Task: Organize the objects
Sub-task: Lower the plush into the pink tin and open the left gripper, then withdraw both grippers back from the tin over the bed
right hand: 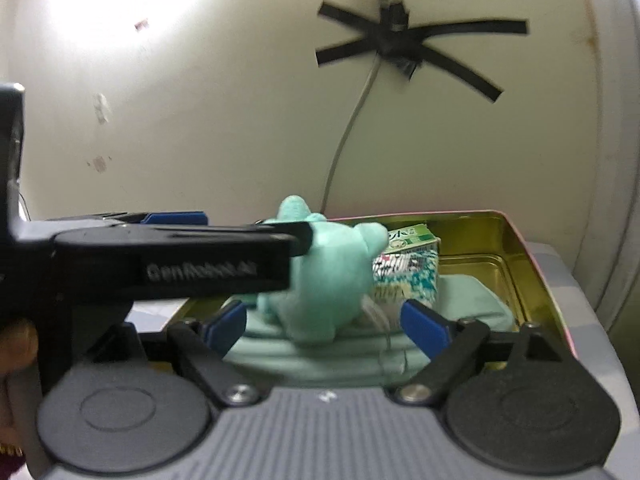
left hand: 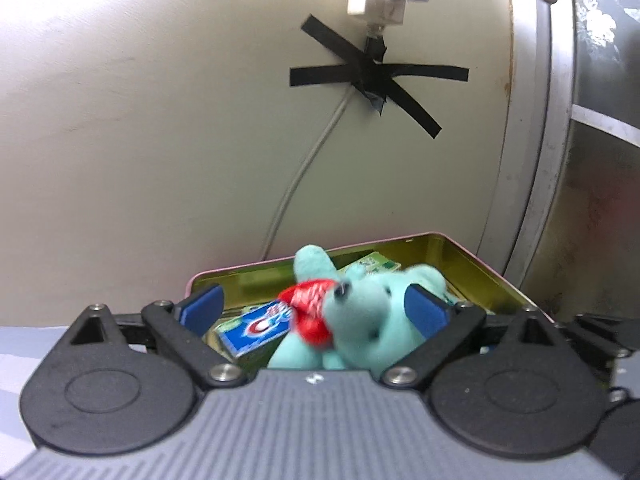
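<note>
Teal plush [left hand: 360, 320] loose in tin [left hand: 472, 256]; left gripper [left hand: 316, 312], right gripper [right hand: 326, 322] both spread wide, pads clear.

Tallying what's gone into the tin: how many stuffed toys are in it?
1. The teal stuffed toy with a red bow lies in the open tin, over the toothpaste box, beside a green carton. Others may be hidden underneath.

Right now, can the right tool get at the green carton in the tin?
Probably not directly: the teal plush toy sits between the open right tool and the green carton, with the left tool crossing in front.
</note>
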Motion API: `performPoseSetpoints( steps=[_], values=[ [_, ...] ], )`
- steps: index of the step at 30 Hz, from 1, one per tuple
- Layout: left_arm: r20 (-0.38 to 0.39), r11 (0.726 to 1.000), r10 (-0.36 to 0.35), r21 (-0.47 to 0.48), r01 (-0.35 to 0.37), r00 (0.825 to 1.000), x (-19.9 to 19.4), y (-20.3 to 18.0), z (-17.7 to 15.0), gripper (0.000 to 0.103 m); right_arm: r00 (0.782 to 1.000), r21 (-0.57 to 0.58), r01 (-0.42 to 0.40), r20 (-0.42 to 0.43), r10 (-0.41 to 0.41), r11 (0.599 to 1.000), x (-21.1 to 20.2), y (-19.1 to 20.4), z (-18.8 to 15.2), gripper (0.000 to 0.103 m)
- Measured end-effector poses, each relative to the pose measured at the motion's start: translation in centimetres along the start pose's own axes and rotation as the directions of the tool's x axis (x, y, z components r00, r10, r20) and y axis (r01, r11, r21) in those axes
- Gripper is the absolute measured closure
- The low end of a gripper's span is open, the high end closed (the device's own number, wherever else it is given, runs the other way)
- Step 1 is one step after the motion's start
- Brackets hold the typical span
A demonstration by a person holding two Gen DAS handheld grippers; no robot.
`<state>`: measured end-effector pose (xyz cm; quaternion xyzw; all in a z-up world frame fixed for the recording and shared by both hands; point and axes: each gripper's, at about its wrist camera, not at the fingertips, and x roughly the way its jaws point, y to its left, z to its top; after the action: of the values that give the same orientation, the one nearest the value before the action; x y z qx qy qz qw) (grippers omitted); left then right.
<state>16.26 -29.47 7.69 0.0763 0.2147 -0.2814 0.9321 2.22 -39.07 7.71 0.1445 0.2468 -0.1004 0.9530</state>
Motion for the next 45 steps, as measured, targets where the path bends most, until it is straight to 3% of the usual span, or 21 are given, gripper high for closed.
performPoseSetpoints(
  steps=[4,8,18,30,45],
  values=[
    [0.026,1.000,0.012,-0.009,-0.012,1.000,-3.6,1.1,-1.8,0.003,0.998,0.035,-0.005,0.068,0.003,0.999,-3.6,0.6,-2.2,0.015],
    [0.005,0.999,0.017,-0.034,-0.017,1.000,-6.6,1.9,-4.2,0.000,0.994,0.073,-0.004,0.111,-0.004,0.997,-7.0,2.0,-5.0,0.015],
    [-0.032,0.992,0.121,0.027,-0.120,0.992,-12.8,2.2,-9.0,0.000,0.991,0.235,-0.036,0.132,0.004,0.971,-11.7,4.4,-12.0,0.015],
    [-0.028,0.985,0.168,0.034,-0.167,0.985,-17.8,3.5,-12.5,0.000,0.992,0.252,-0.018,0.128,-0.015,0.968,-15.0,7.4,-14.6,0.015],
    [0.016,0.993,0.120,-0.009,-0.120,0.993,-21.9,3.4,-13.6,0.000,0.987,0.208,0.003,0.154,-0.036,0.978,-18.5,10.0,-15.7,0.015]
  ],
)
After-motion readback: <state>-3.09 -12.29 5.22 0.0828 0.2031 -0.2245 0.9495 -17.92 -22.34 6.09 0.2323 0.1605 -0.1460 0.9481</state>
